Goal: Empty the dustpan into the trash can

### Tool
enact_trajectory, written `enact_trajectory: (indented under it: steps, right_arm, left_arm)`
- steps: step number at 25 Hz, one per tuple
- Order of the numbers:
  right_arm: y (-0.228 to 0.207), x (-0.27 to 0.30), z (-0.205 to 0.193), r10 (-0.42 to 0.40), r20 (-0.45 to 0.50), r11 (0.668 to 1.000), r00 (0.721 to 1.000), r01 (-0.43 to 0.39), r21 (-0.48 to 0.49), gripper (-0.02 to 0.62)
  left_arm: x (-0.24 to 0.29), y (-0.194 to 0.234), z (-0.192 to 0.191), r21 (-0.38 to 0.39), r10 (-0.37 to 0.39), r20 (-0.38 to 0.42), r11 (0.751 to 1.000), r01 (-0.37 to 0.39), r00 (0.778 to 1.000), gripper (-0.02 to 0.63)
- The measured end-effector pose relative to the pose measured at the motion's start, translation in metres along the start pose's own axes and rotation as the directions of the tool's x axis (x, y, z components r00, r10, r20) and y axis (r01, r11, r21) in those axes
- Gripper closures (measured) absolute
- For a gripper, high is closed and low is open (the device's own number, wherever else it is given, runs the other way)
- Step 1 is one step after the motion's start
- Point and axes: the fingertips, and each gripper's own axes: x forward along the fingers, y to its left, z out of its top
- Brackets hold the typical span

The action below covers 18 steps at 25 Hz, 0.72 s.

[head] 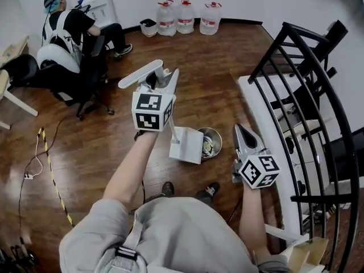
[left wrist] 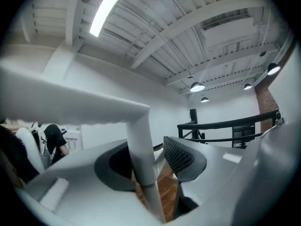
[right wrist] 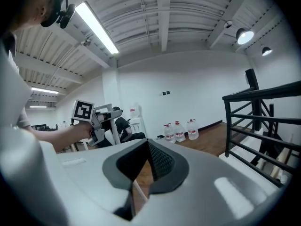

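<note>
Status: the trash can [head: 214, 136] contains debris. The dustpan [head: 189, 145] stands upright just left of the trash can, covering part of its rim. Emptying is judged complete or nearly so.

Left hand-held gripper [head: 164, 77]: released, jaws loosely around the dustpan handle [left wrist: 141, 147], with a gap at one pad.

Right hand-held gripper [head: 243, 132]: clenched, empty, right of the trash can.

Not determinable: whether the pan is empty, or whether it rests on the floor.

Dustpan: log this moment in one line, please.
dustpan: pan beside trash can | left gripper: jaws apart around pole, one pad clear of it | right gripper: jaws together, empty
</note>
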Motion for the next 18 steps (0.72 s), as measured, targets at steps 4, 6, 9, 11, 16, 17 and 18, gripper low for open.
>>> enact_trajectory:
  steps: [4, 6, 9, 11, 16, 17, 18]
  right_arm:
    - [0.041, 0.025, 0.002, 0.054, -0.012, 0.998, 0.998, -0.055, -0.028, 0.597]
    - [0.056, 0.035, 0.005, 0.085, -0.018, 0.995, 0.996, -0.086, -0.044, 0.597]
    - [0.071, 0.045, 0.008, 0.118, -0.022, 0.991, 0.993, -0.119, -0.063, 0.597]
    - [0.078, 0.051, 0.011, 0.137, -0.023, 0.988, 0.99, -0.138, -0.069, 0.597]
    - [0.102, 0.067, 0.015, 0.201, -0.032, 0.976, 0.979, -0.203, -0.084, 0.597]
    - [0.106, 0.069, 0.013, 0.211, -0.037, 0.973, 0.977, -0.213, -0.083, 0.597]
    - [0.108, 0.071, 0.011, 0.22, -0.042, 0.972, 0.975, -0.223, -0.08, 0.597]
  left_arm:
    - [-0.035, 0.052, -0.002, -0.076, 0.088, -0.001, 0.993, -0.088, 0.996, 0.442]
    - [-0.051, 0.068, 0.001, -0.151, 0.104, 0.014, 0.983, -0.101, 0.994, 0.576]
    - [-0.069, 0.075, 0.009, -0.158, 0.114, 0.032, 0.982, -0.108, 0.993, 0.589]
    - [-0.08, 0.074, 0.02, -0.14, 0.108, 0.054, 0.985, -0.1, 0.993, 0.588]
    - [-0.112, 0.086, 0.05, -0.073, 0.125, 0.11, 0.99, -0.117, 0.986, 0.583]
    - [-0.118, 0.09, 0.051, -0.058, 0.132, 0.111, 0.99, -0.127, 0.985, 0.583]
    - [-0.123, 0.093, 0.05, -0.042, 0.136, 0.111, 0.99, -0.132, 0.984, 0.581]
